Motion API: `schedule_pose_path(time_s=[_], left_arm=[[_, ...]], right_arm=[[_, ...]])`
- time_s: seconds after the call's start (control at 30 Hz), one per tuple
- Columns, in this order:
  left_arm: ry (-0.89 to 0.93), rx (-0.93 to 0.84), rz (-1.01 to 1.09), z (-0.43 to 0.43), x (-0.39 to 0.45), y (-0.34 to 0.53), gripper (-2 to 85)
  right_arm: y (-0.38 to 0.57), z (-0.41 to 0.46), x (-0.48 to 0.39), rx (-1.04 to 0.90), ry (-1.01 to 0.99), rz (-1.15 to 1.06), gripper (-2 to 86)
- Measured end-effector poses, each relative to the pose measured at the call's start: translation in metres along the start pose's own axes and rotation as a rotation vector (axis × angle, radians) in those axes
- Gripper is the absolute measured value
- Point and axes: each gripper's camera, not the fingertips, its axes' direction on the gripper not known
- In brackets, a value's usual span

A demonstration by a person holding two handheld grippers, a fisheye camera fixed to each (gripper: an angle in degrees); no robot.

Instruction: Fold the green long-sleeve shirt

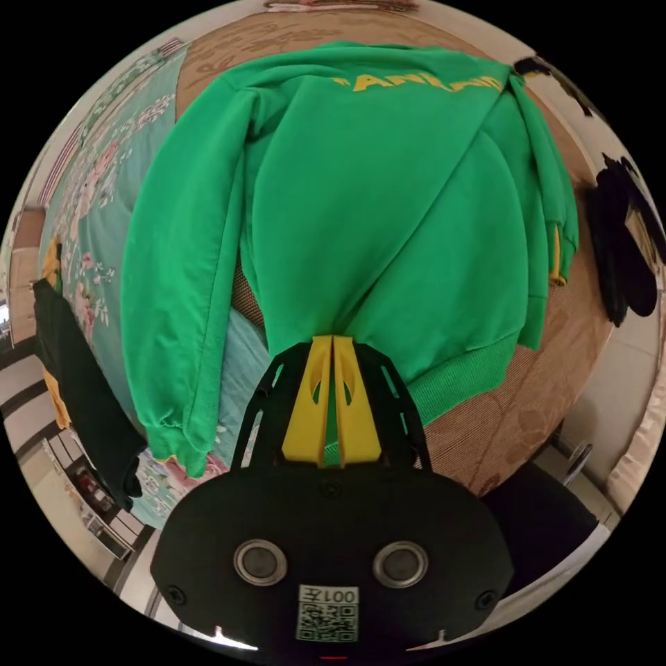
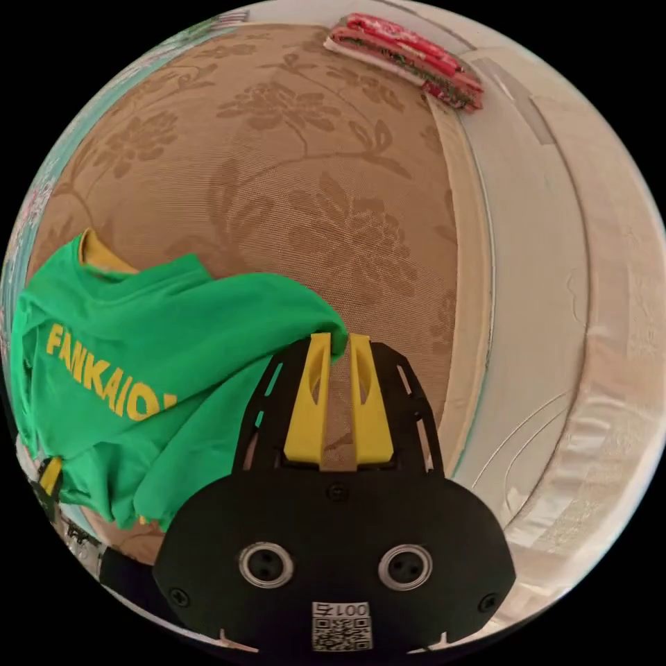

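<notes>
The green long-sleeve shirt [image 1: 374, 208] lies spread on a bed, with yellow lettering near its far end. One sleeve [image 1: 180, 291] runs down the left side. The other sleeve [image 1: 558, 201] is folded in along the right edge. My left gripper [image 1: 331, 341] is shut on a bunched part of the shirt near its ribbed hem [image 1: 465, 378], and green cloth shows between the jaws. In the right gripper view, a corner of the shirt [image 2: 173, 347] reaches the tips of my right gripper [image 2: 340, 338]. Those jaws stand slightly apart, with brown cover showing in the gap.
The bed has a brown floral cover [image 2: 312, 173] and a teal floral sheet [image 1: 97, 229]. A dark garment with yellow trim [image 1: 76, 395] hangs at the bed's left edge. Folded red patterned cloth [image 2: 409, 59] lies at the far edge. A pale wall [image 2: 555, 277] runs alongside.
</notes>
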Motion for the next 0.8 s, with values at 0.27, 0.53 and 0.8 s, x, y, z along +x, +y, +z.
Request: schedule_pose_path(time_s=[0.27,0.53,0.8], left_arm=[[0.147,0.060,-0.018,0.019,-0.046,0.015,-1.0],[0.156,0.137,0.016,0.005,-0.066,0.064,-0.8],[-0.022,0.140,0.445,0.013,-0.030,0.109,3.7]], right_arm=[[0.216,-0.043,-0.112,0.347,-0.499,-0.142,5.7],[0.286,0.004,-0.232,0.202,-0.489,-0.102,14.0],[0.283,0.033,-0.239,0.228,-0.420,0.077,4.1]])
